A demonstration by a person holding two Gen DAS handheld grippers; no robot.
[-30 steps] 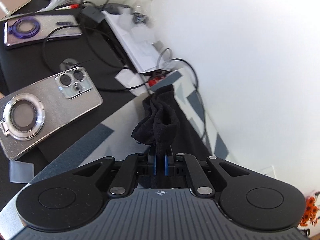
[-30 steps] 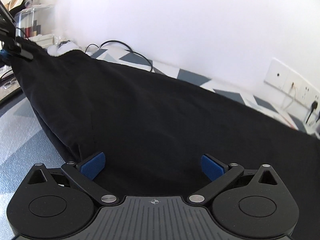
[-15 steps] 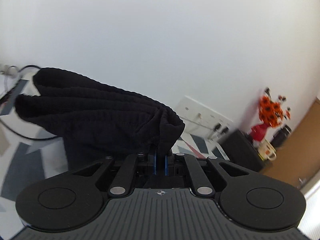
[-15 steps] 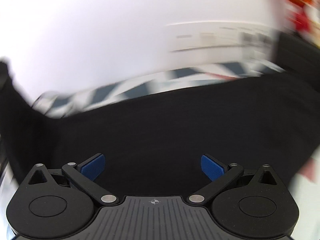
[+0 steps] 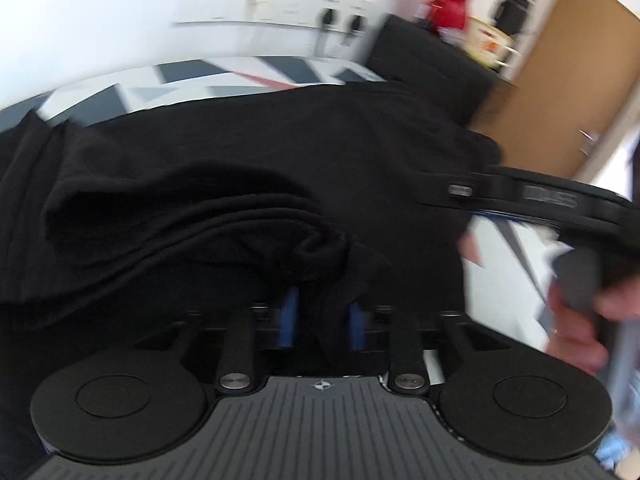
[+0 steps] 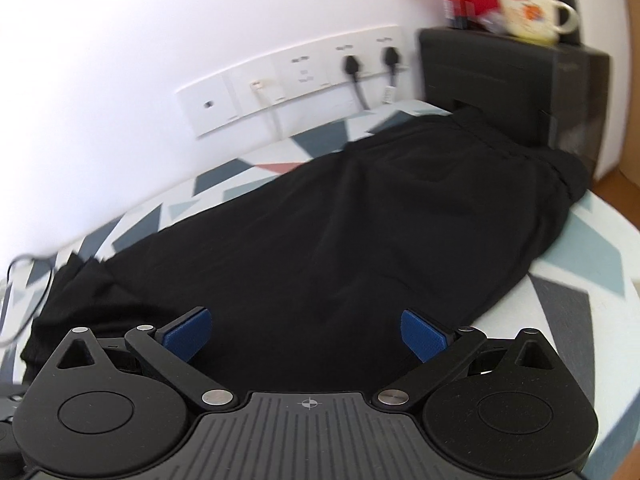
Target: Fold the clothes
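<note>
The left gripper (image 5: 322, 322) is opening its jaws, with a bunched fold of the black garment (image 5: 248, 168) sitting between the 2 blue pads (image 5: 289, 320) but no longer pinched. The right gripper (image 6: 305, 334) is hovering over the cloth with its jaws spread wide, holding nothing. The garment is lying stretched across the patterned table (image 6: 592, 256). Beyond it, a wall socket panel (image 6: 296, 80) and a mug (image 6: 532, 10) are showing.

The black garment (image 6: 360, 232) I was folding lay spread lengthwise across my table (image 6: 592, 264) (the one with the geometric pattern), its near end bunched in soft, thick folds (image 5: 192, 216), one edge reaching the table's far corner.
</note>
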